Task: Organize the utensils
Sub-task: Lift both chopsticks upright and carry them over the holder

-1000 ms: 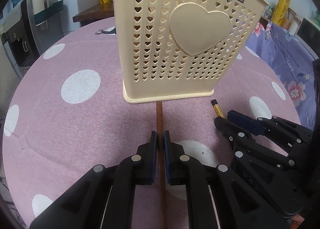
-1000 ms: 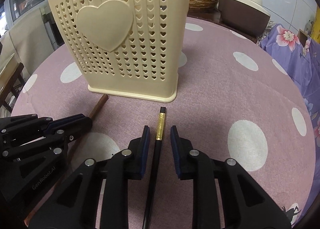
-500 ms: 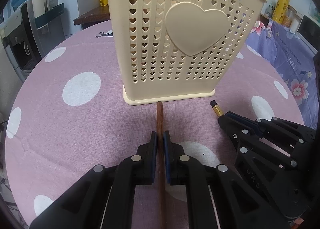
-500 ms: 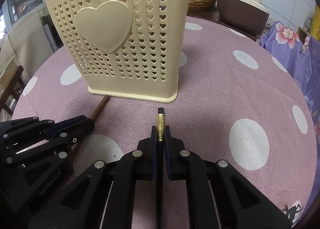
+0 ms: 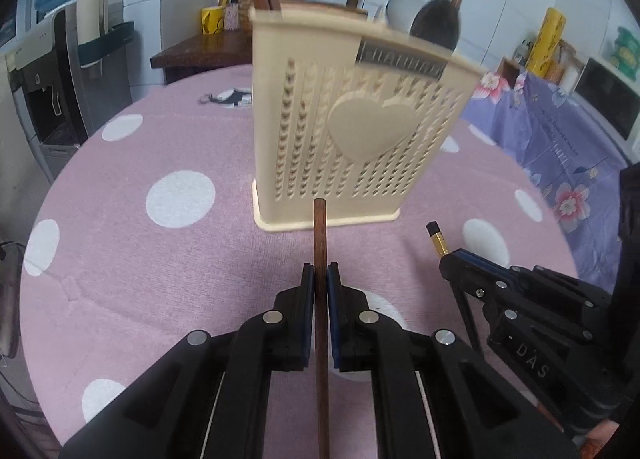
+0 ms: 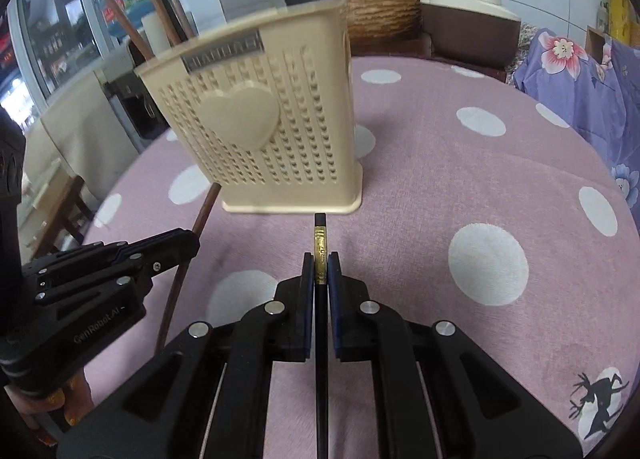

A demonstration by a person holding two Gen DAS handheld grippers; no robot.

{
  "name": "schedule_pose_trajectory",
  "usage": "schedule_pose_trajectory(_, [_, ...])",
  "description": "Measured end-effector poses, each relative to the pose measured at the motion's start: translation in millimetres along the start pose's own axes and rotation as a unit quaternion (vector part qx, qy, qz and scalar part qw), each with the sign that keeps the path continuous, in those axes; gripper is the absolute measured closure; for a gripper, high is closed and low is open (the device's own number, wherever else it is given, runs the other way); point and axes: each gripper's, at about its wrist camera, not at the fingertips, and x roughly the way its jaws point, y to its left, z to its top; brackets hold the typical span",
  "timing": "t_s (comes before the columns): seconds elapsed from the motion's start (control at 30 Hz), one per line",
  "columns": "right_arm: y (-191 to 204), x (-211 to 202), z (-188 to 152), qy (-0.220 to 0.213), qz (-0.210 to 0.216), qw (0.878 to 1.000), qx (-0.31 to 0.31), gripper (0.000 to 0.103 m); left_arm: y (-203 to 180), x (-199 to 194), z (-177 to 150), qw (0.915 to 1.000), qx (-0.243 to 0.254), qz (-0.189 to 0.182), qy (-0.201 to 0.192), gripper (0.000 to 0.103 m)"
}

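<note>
While both sticks are pinched and the holder stands ahead, the scene reads left to right as follows.

Left claw: the left claw (image 5: 320, 279) is clenched on a plain brown wooden chopstick (image 5: 319, 235), whose tip points to 12 o'clock at the holder's base.

Wooden chopstick handling: it looks light, stiff and smooth, so it could pivot or slide in the pads; the hold sits some way back from the tip, leaving a long tail behind.

Holder: the cream perforated plastic utensil holder with a raised heart (image 5: 352, 131) stands on the pink polka-dot tabletop (image 5: 120, 259), with brown sticks and a dark spoon already in it. It appears light enough to tip if knocked.

Right claw: the right claw (image 6: 320, 269) grips a black chopstick with a gold band (image 6: 320, 247), at 3 o'clock of the wooden one.

Black chopstick handling: probably lacquered and slippery; the grip lies across the band, near the tip.
</note>
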Motion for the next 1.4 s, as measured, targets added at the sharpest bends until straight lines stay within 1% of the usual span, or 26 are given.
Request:
schedule_pose_trajectory(0.17, [0.8, -53.8, 9.8, -0.056, 0.023, 0.998, 0.008, 0.095, -2.3, -54.7, 9.6, 0.998, 0.001, -0.023, -0.059, 0.095])
schedule_pose_trajectory(0.33, [8.4, -110.1, 14.3, -0.11, 0.034, 0.993, -0.004, 0.095, 0.7, -104.7, 16.3, 0.9928, -0.002, -0.036, -0.114, 0.095])
schedule_pose_trajectory(0.43, [12.6, -132.8, 17.2, -0.132, 0.033, 0.991, -0.013, 0.095, -1.2, -123.0, 20.1, 0.9897, -0.002, -0.041, -0.137, 0.095])
schedule_pose_trajectory(0.53, [20.2, -143.1, 20.1, -0.145, 0.027, 0.989, -0.027, 0.095, -6.7, -133.5, 23.4, 0.9874, 0.003, -0.037, -0.154, 0.095])
schedule_pose_trajectory(0.8, [22.8, -145.3, 23.9, -0.147, 0.027, 0.988, -0.028, 0.095, -5.2, -139.8, 29.7, 0.9867, 0.006, -0.035, -0.159, 0.096])
schedule_pose_trajectory(0.83, [22.4, -146.6, 24.8, -0.149, 0.027, 0.988, -0.028, 0.095, -4.3, -141.6, 30.1, 0.9865, 0.006, -0.034, -0.16, 0.101])
schedule_pose_trajectory(1.0, [22.6, -149.6, 30.6, -0.154, 0.027, 0.987, -0.029, 0.095, -4.7, -145.4, 35.0, 0.9848, 0.01, -0.035, -0.17, 0.101])
schedule_pose_trajectory(1.13, [21.6, -145.8, 32.3, -0.151, 0.023, 0.988, -0.028, 0.095, -1.3, -139.7, 37.0, 0.9853, 0.006, -0.033, -0.167, 0.101])
schedule_pose_trajectory(1.3, [21.0, -145.4, 33.5, -0.153, 0.028, 0.987, -0.028, 0.095, 26.2, -131.2, 38.2, 0.9873, -0.021, -0.022, -0.156, 0.101])
schedule_pose_trajectory(1.33, [22.4, -145.7, 33.6, -0.153, 0.029, 0.987, -0.031, 0.095, 34.6, -129.7, 37.8, 0.9869, -0.033, -0.016, -0.157, 0.101])
schedule_pose_trajectory(1.4, [24.2, -146.6, 34.3, -0.155, 0.028, 0.987, -0.034, 0.095, 53.2, -121.6, 36.6, 0.9877, -0.051, 0.007, -0.148, 0.101])
